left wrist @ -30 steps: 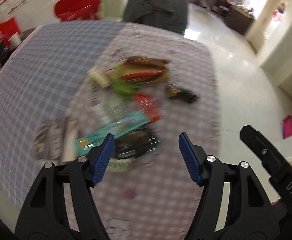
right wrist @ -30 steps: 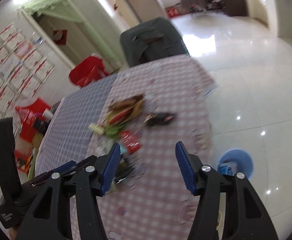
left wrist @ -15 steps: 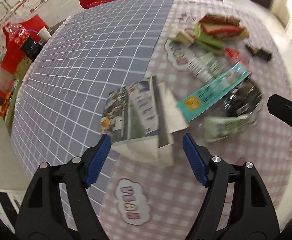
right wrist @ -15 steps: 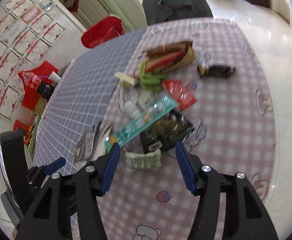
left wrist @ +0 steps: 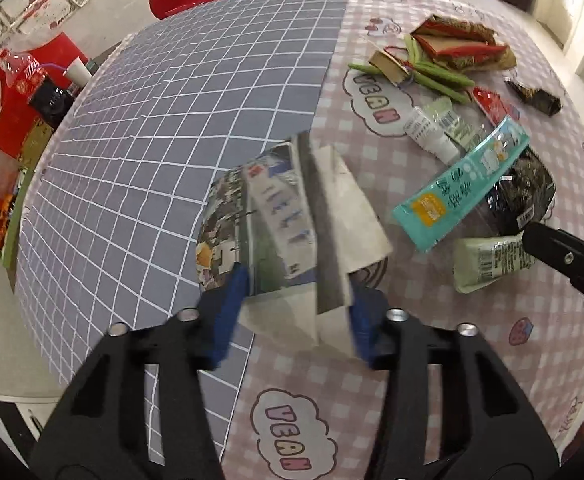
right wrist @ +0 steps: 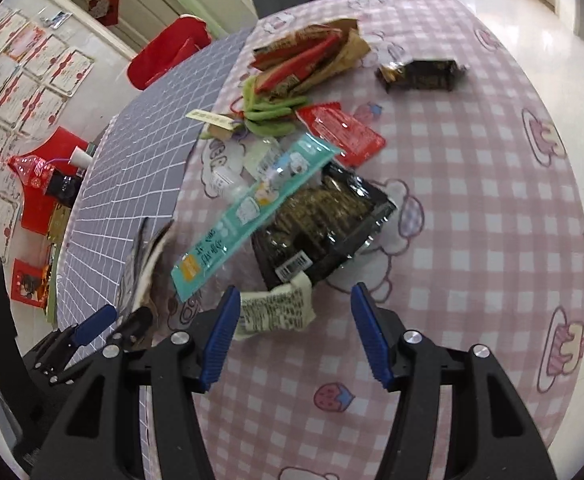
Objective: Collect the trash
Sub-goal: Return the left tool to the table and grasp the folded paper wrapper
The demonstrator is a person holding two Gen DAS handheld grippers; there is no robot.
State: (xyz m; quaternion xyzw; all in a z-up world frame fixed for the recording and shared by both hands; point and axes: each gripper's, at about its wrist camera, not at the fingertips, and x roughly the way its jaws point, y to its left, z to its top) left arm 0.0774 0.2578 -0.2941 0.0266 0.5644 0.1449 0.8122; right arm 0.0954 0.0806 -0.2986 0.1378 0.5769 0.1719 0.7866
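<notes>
Checked tablecloth (left wrist: pixel 163 128), folded paper (left wrist: pixel 292 220) lengthwise between fingers (left wrist: pixel 227 312)

Beyond the jaws, the table (right wrist: pixel 472 208) held one folded printed paper (left wrist: pixel 287 220), one teal wrapper (right wrist: pixel 251 208), two dark snack packets (right wrist: pixel 324 224), one red sachet (right wrist: pixel 342 130), one pale green packet (right wrist: pixel 275 310), one brown bag (right wrist: pixel 312 60) and one bunch of green stalks (right wrist: pixel 269 114).

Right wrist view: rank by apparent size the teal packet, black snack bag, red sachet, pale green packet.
1. Teal packet and black snack bag: look alike, unranked.
2. Red sachet and pale green packet: also close; the pale green packet lies nearer the camera, so unsure.
</notes>
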